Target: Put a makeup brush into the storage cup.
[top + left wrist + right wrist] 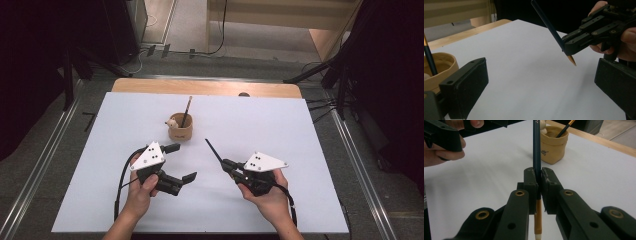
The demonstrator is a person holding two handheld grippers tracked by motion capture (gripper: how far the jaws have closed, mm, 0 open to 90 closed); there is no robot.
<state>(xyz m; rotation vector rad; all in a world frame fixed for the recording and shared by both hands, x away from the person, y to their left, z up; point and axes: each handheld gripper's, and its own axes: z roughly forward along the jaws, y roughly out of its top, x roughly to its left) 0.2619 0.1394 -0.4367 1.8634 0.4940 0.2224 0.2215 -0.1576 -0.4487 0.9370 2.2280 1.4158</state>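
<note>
Lower centre of the high view: my right gripper (227,165), jaws clamped on a dark pencil (214,151) lifted off the white desk (300,200). Left of it, my left gripper (181,162), jaws wide and empty. Beyond, mid-frame, the tan cup (180,131) already holds one pencil; mine is still to go in.

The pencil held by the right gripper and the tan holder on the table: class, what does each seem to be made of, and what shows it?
Pencil: probably wood under glossy dark blue paint; the sharpened end is bare tan. Holder: a matte tan pot, soft-looking with a rolled rim, perhaps silicone or ceramic; the look leaves it open. Right gripper: matte black, likely plastic, with brass-coloured rivets.
</note>
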